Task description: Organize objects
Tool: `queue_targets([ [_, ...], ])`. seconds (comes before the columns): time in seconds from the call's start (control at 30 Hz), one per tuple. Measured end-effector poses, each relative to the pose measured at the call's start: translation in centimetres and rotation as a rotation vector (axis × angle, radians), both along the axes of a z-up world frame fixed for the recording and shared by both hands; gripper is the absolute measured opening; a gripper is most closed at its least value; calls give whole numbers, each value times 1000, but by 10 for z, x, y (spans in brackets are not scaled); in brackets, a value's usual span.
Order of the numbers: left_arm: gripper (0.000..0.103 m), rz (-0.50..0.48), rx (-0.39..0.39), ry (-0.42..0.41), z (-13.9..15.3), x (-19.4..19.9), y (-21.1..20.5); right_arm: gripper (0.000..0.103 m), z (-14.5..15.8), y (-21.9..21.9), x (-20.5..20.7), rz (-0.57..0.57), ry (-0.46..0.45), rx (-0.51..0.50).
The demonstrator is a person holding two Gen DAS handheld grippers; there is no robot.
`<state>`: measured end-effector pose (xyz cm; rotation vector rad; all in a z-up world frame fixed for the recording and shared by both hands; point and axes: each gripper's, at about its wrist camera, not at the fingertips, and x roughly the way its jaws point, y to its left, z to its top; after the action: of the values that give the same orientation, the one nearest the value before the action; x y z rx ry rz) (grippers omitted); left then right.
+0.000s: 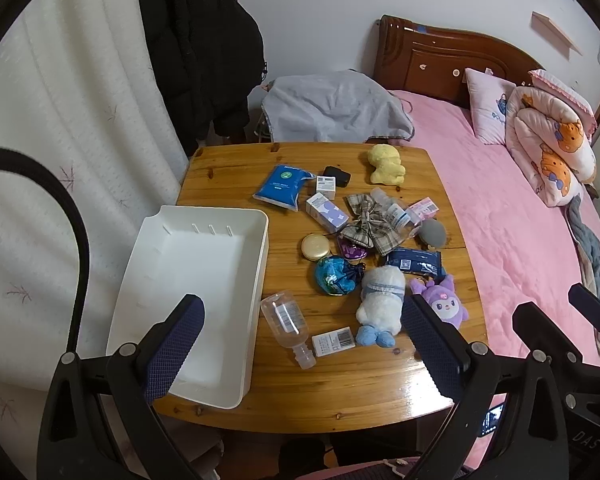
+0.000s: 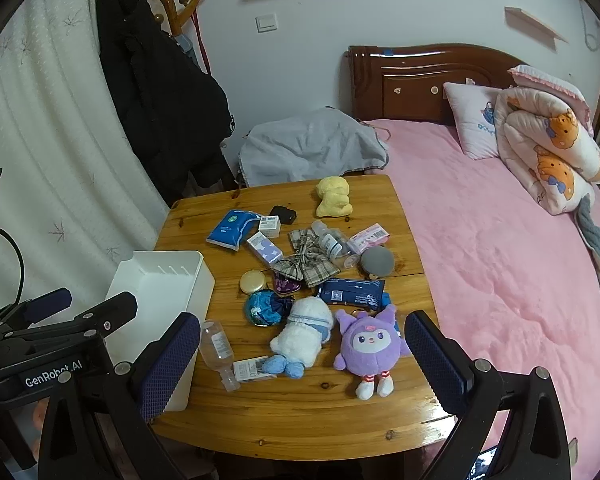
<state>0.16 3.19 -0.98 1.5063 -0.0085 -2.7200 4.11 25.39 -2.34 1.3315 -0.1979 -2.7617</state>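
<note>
White tray (image 1: pixel 204 264) sits empty beside scattered plush toys; both grippers' fingers (image 1: pixel 180 344) (image 2: pixel 172 360) spread wide.

Pink bed (image 2: pixel 480 240), black coat (image 2: pixel 156 80), white curtain (image 2: pixel 40 120).

My tray (image 1: pixel 204 240) sits on the left side of the surface (image 1: pixel 340 384), with the clutter spread to its right. Nearest me a bottle (image 1: pixel 286 320) lies just beside the tray, then a small box (image 1: pixel 334 341), a plush (image 1: pixel 382 304) and a second plush (image 2: pixel 366 344) at the right. At the far edge lies another plush (image 1: pixel 386 165); the bed (image 1: pixel 520 240) runs along the right.
</note>
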Motion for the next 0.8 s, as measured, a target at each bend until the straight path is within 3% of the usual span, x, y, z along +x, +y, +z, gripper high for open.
queue_targets([
  [0.33,100,-24,-11,-3,-2,-4,13,103,-3,11,-2,-9,-4,-6],
  [0.57,100,-69,29,-43,-11,-13,25,103,-8,32,-11,-68,1,-4],
  [0.8,100,-119,73,-65,-30,-31,42,103,-46,76,-26,-191,-48,47],
])
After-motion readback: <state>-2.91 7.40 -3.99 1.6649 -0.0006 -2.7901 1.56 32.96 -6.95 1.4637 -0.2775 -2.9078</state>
